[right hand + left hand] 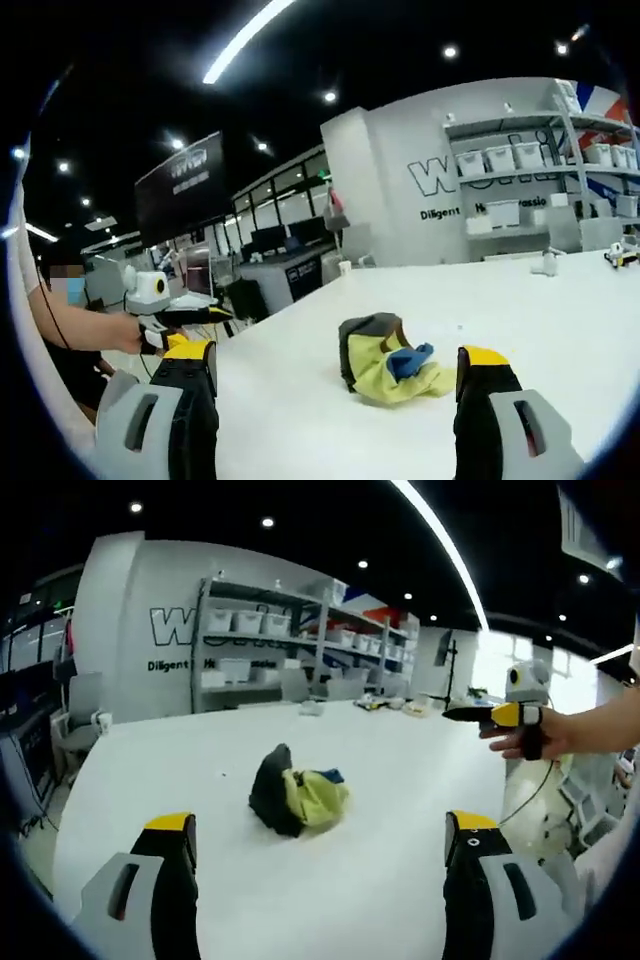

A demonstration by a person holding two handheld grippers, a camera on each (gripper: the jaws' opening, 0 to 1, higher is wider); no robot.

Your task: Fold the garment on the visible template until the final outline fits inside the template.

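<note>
Our garment (298,795) sits in a soft, crumpled heap near the middle of the white table (380,880). It looks light and floppy. We think we should pinch a loose yellow edge. It is bunched up, so we cannot tell which way it points. Our left gripper (320,855) and right gripper (335,385) hang wide apart, holding nothing.

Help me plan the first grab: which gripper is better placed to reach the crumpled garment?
Probably right: the garment lies just beyond the right gripper, near its open jaws; from the left gripper it lies farther off.
</note>
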